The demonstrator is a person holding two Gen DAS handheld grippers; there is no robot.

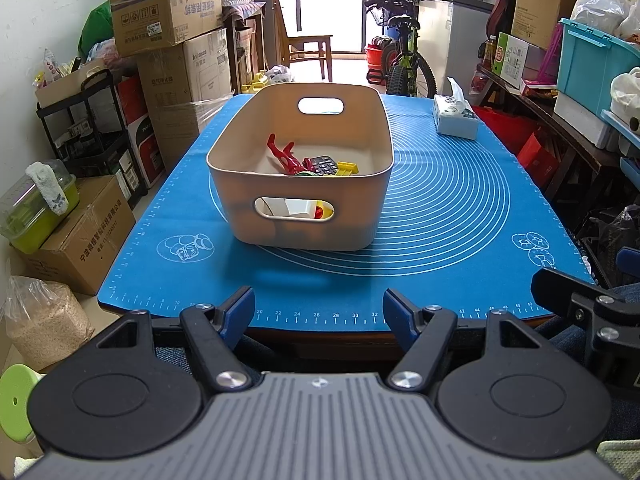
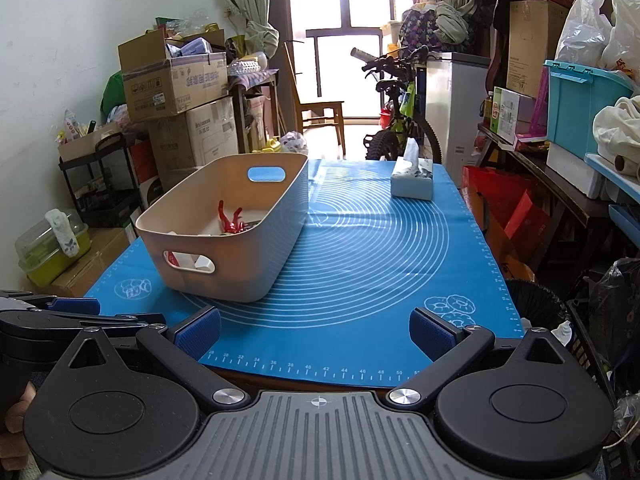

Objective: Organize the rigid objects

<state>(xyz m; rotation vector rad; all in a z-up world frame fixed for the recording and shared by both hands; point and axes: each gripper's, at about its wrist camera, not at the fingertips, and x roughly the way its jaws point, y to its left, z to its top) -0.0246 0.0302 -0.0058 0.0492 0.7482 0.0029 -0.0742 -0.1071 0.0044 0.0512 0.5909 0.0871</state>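
A beige plastic basket (image 1: 256, 128) with cut-out handles stands on the blue mat (image 1: 440, 216); it also shows in the right wrist view (image 2: 280, 216). Inside lie a red toy figure (image 1: 285, 157), a small dark calculator (image 1: 325, 165), a yellow piece (image 1: 347, 168) and white items seen through the near handle hole. My left gripper (image 1: 319, 314) is open and empty at the table's near edge, in front of the basket. My right gripper (image 2: 316, 334) is open and empty, to the right of the basket at the near edge.
A tissue box (image 1: 455, 116) sits at the mat's far right (image 2: 412, 184). Stacked cardboard boxes (image 1: 176, 48) and a black cart line the left side. A bicycle (image 1: 404, 60) stands behind the table. Shelves with bins (image 1: 592, 60) run along the right.
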